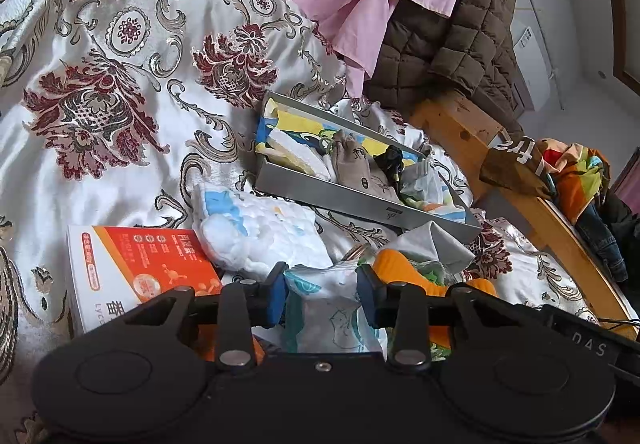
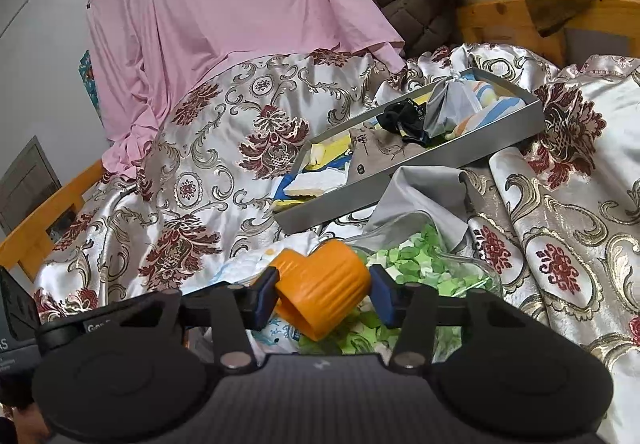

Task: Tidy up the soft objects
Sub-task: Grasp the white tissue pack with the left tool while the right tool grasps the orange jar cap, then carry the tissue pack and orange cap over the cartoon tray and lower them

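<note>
A grey tray lies on the patterned bedspread and holds folded cloths, a beige sock and a black item; it also shows in the right wrist view. My left gripper is shut on a white printed cloth. My right gripper is shut on the orange lid of a clear jar of green and white bits. A white and blue quilted cloth lies beyond the left gripper. A grey cloth lies by the tray.
A red and white box lies left of the left gripper. A pink sheet and a brown quilted jacket hang at the back. A wooden bed frame runs along the right, with colourful clothes on it.
</note>
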Action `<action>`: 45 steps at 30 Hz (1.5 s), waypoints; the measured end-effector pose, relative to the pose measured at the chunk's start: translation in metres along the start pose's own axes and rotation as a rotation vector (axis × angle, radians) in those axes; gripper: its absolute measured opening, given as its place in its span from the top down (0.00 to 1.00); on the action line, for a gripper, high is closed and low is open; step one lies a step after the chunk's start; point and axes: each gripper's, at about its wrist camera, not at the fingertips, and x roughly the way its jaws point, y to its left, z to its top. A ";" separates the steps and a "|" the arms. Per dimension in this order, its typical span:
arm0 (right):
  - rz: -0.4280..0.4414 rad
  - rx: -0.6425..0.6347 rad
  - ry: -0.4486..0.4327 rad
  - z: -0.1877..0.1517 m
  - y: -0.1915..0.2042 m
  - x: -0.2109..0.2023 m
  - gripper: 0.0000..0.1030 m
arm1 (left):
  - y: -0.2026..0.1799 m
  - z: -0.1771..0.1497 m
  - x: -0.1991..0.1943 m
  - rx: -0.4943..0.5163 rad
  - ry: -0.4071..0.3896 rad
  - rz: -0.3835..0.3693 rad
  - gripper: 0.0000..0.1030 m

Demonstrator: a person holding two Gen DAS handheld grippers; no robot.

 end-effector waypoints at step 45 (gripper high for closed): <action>0.039 -0.195 -0.133 0.065 0.010 -0.075 0.60 | -0.074 0.068 -0.058 0.113 -0.335 0.040 0.78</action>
